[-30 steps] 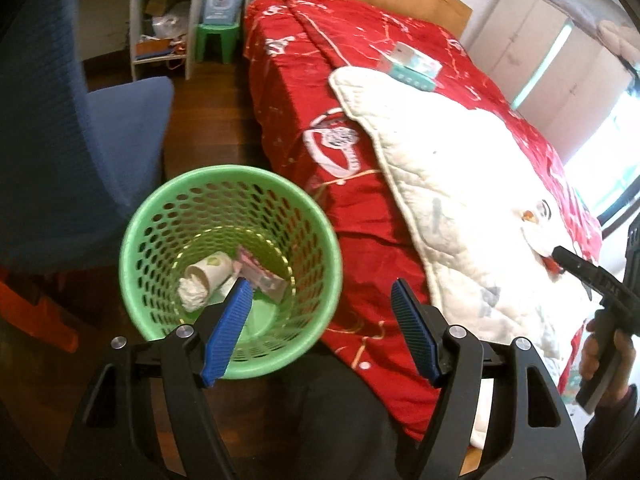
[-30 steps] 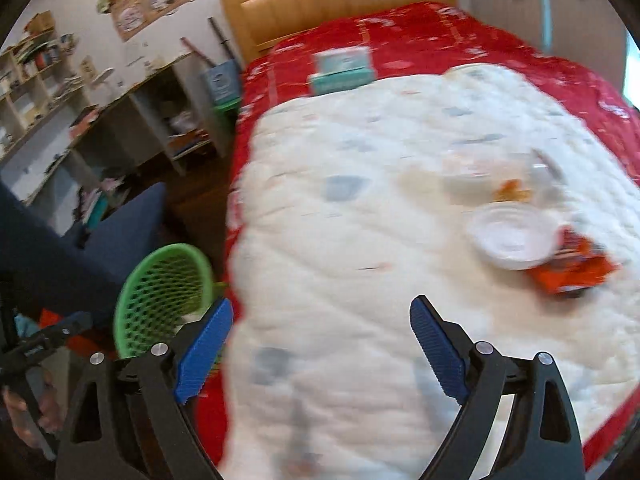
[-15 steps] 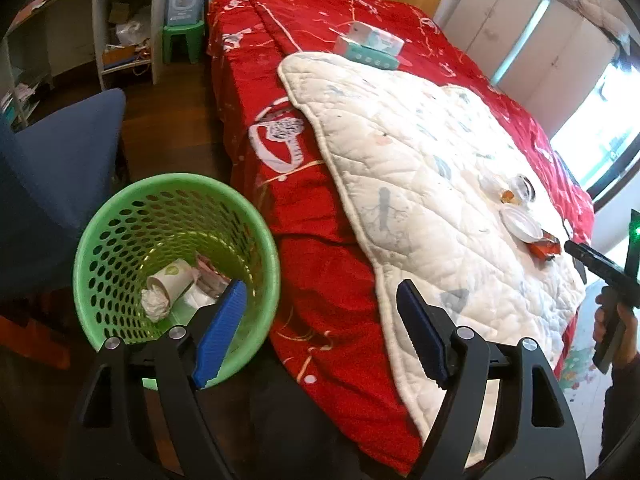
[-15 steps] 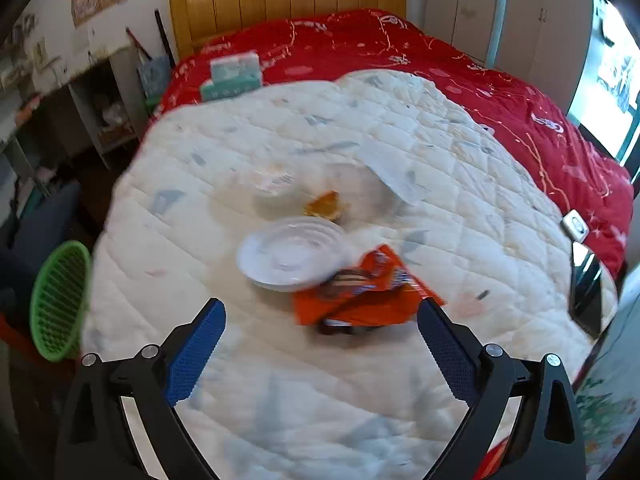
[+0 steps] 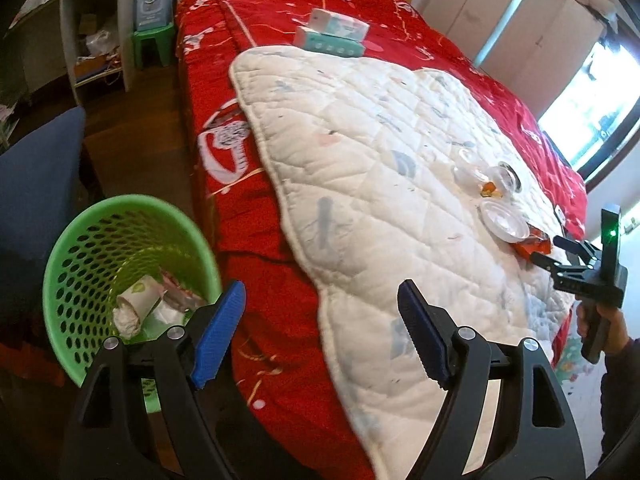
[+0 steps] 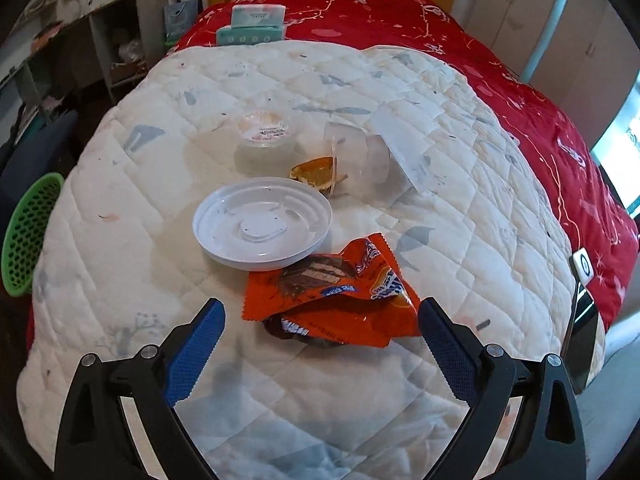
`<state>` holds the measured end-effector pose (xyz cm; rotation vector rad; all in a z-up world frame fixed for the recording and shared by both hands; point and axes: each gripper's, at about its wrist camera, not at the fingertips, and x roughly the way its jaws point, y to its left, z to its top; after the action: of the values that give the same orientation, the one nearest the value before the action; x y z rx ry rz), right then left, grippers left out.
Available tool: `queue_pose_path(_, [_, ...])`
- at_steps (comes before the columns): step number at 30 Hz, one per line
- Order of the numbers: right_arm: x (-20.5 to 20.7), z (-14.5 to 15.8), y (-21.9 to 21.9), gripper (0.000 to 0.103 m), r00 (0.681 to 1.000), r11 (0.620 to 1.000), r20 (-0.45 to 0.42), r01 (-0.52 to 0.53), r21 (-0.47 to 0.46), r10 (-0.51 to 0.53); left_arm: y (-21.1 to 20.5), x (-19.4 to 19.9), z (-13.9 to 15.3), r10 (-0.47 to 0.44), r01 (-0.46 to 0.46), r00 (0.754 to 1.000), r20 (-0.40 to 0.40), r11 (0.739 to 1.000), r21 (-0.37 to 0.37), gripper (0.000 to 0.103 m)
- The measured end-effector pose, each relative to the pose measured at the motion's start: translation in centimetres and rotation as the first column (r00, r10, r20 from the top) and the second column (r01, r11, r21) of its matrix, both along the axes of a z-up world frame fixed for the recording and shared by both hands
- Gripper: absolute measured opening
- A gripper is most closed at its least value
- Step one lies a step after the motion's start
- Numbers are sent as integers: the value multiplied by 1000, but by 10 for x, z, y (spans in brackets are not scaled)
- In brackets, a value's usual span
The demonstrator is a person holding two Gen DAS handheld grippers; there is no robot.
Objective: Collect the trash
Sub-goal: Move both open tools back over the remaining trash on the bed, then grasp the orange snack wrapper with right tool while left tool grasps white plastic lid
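Observation:
On the white quilt [image 6: 160, 92] lies a pile of trash: an orange snack wrapper [image 6: 332, 292], a white plastic lid [image 6: 262, 226], a clear cup [image 6: 360, 156] on its side, an orange scrap [image 6: 316, 170] and a small sealed tub [image 6: 266, 130]. My right gripper [image 6: 320, 308] stands open just above the quilt, its blue pads on either side of the wrapper's near end without touching it. My left gripper [image 5: 320, 300] hangs open and empty over the red bedside. Beside it on the floor stands the green mesh basket [image 5: 120, 240], holding a paper cup and tissue.
Two tissue boxes [image 6: 256, 26] sit on the red bedspread near the headboard. A phone [image 6: 582, 268] lies at the quilt's right edge. A blue chair [image 5: 36, 184], a shelf unit [image 5: 96, 40] and a green stool [image 5: 154, 40] stand left of the bed.
The left gripper has drifted from over the basket toward the bed. The right gripper has swept across the quilt to the trash pile and dropped closer. Both pairs of jaws stand slightly wider.

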<state>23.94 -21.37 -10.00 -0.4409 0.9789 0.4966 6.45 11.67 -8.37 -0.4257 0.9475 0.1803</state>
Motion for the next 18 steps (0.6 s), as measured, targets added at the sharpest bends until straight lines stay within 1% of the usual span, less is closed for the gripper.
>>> queue_pose_path(6, [11,-10,-1,94,1000,1000,-11,-12,-9,12,-21,32,1,-53,53,999,6,998,-24,78])
queue_pose_path(11, [15,-13,-5,92,1000,1000,-20,-9,11,9,-45,62,0,-111,111,994,3,993,-28,78])
queue_pose_path(13, [16,-12,-9,84,1000,1000,-28,-6,28,7,-54,74,0,-136,136,991,6,990,-37,78])
queue_pose_path(16, [17,-13,-14,78,999,999,-40,2,39,-1,-71,95,0,-176,177,984,11,983,-50,78])
queue_pose_path(18, [17,-12,-17,72,999,999,-42,3,44,-1,-82,110,-2,-205,205,979,12,977,-64,78])
